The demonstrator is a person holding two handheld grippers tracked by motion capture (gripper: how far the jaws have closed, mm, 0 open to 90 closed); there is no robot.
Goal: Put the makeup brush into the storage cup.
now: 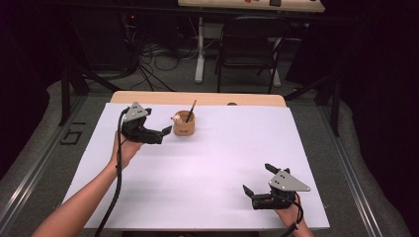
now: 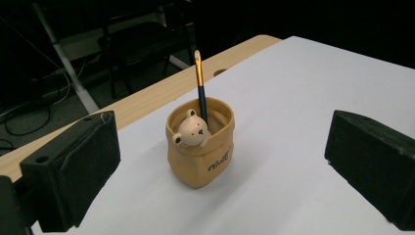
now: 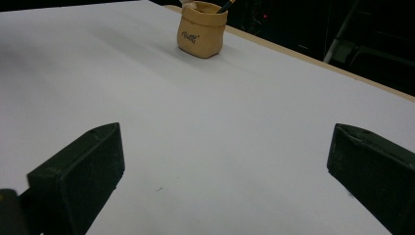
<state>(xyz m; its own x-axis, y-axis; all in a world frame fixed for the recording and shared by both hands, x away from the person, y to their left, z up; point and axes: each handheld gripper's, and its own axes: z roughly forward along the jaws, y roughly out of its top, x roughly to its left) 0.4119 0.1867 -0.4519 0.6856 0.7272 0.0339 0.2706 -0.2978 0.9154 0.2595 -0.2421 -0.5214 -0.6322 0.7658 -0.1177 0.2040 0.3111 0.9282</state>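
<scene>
Reaching hand: the left gripper [image 1: 165, 132] is held out over the far left part of the white sheet [image 1: 207, 163], its tips pointing right at the tan pot [image 1: 183, 124].
Left forearm: it comes in from the near left corner of the high view and runs diagonally up to the left hand [image 1: 126, 150], which grips the tool from below; the grey plate on top tilts toward the far side.
Left tool state: jaws wide apart and clamped on nothing; in the left gripper view the pot [image 2: 199, 147] sits between the two black jaws but farther off, with bare sheet on either side.
Gap to pot: the nearer jaw tip is just beside the pot's left side, not touching it.
Pot: a sack-shaped holder with a small bear figure [image 2: 191, 132] at its rim, standing upright near the far edge of the sheet, left of centre.
Pencil: a dark pencil [image 2: 200, 88] with a yellow top stands in the pot, leaning slightly.
Right hand: the right gripper [image 1: 257, 182] rests low at the near right of the sheet, tips pointing left and far, well apart from the pot.
Right tool state: jaws spread wide and empty; the right gripper view looks across bare sheet to the pot [image 3: 201, 29] far off.
Table: a wooden table edge [image 1: 197, 98] shows beyond the sheet.
</scene>
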